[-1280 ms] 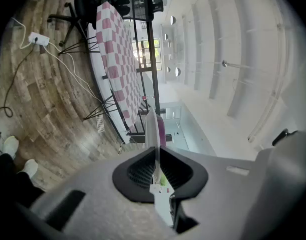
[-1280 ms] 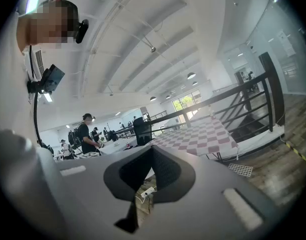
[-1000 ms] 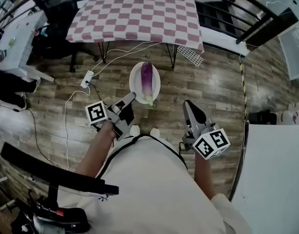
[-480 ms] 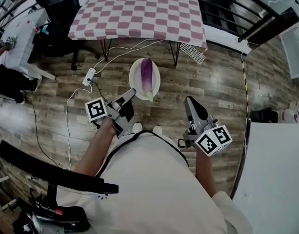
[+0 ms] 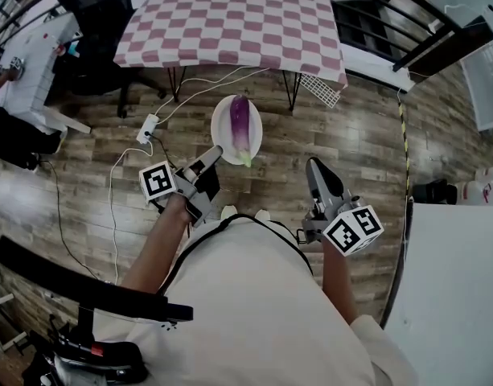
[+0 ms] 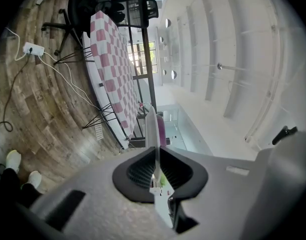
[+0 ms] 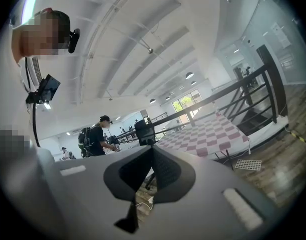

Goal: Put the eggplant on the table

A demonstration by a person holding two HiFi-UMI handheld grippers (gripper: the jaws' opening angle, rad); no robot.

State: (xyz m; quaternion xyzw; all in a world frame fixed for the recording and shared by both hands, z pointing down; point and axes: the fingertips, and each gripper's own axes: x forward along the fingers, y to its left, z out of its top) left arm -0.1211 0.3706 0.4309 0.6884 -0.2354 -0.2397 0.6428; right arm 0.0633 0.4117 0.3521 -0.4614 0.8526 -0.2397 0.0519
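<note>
Left fingers [image 6: 138, 172] on plate [image 6: 152, 133], eggplant [image 6: 162, 132] half-hidden

Reads as large open-plan lab or office hall. Wood-plank floor [image 5: 351, 135]; checkered-cloth table [image 5: 230, 22] at 12 o'clock, black railing [image 5: 375, 34] at 1, office chair [image 5: 89, 2] at 11, white workbench [image 5: 33, 63] at 10. Power strip [image 5: 146, 128] with trailing cables. High white beamed ceiling [image 7: 143, 39] with lamps; person with backpack [image 7: 97, 136] by far benches.
</note>
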